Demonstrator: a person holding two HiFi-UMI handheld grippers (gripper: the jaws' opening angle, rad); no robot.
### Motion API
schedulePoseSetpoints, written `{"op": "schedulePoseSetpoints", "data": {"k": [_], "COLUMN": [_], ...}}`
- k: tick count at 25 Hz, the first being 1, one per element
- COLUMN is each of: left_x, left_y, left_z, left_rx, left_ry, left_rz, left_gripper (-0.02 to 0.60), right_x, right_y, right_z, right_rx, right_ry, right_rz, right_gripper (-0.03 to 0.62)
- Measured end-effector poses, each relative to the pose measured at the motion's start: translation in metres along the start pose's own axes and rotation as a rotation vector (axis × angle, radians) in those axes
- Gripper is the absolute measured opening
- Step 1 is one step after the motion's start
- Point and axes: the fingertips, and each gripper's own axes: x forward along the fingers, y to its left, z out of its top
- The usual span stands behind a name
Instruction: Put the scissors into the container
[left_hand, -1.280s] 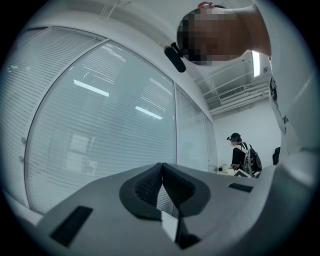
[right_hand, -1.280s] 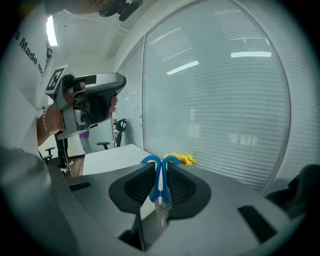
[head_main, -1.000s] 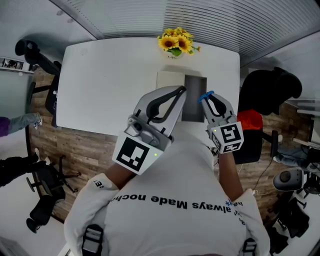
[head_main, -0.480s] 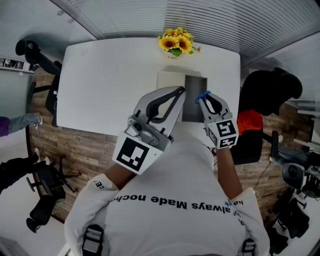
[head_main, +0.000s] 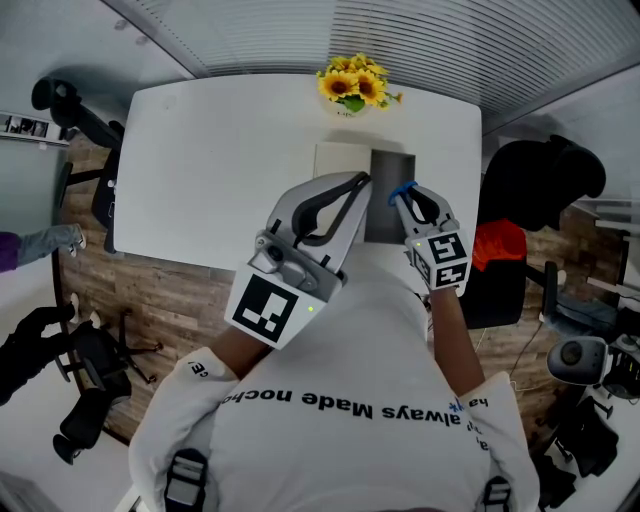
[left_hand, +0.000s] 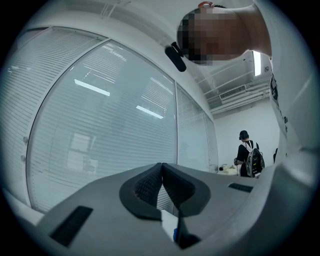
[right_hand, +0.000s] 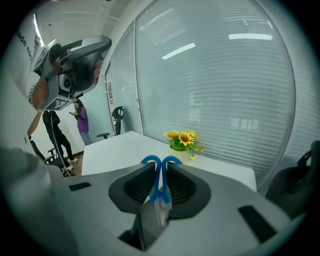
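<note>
Blue-handled scissors (right_hand: 160, 176) are clamped between the pads of my right gripper (right_hand: 161, 172), handle loops pointing away and steel blades toward the camera. In the head view that right gripper (head_main: 402, 191) hangs over the near part of a dark grey rectangular container (head_main: 392, 165) on the white table (head_main: 220, 150), with the blue handles of the scissors (head_main: 403, 189) showing at its tips. My left gripper (head_main: 362, 180) is shut with nothing in it, held high just left of the container. In its own view the left gripper (left_hand: 161, 172) points at a glass wall with blinds.
A pale flat box (head_main: 340, 158) lies against the container's left side. A pot of sunflowers (head_main: 352, 85) stands at the table's far edge. A black chair (head_main: 540, 180) with a red item (head_main: 497, 245) stands right of the table, and another chair (head_main: 70, 110) stands at the left.
My right gripper has shifted a little left and inward with the scissors, now over the container's near end. The left gripper has stayed still.
</note>
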Motion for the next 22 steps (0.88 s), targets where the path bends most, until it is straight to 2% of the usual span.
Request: {"op": "schedulePoseSetpoints", "data": {"k": [22], "left_x": [-0.001], "left_y": [-0.003], "left_z": [0.000], "left_rx": [-0.002], "left_ry": [-0.001], "left_rz": [-0.004], "left_gripper": [0.020], "right_x": [0.032], "right_y": [-0.003], "right_z": [-0.031], "right_rx": [0.035], "right_ry": [0.074], "right_rz": [0.002], "right_gripper": [0.083]}}
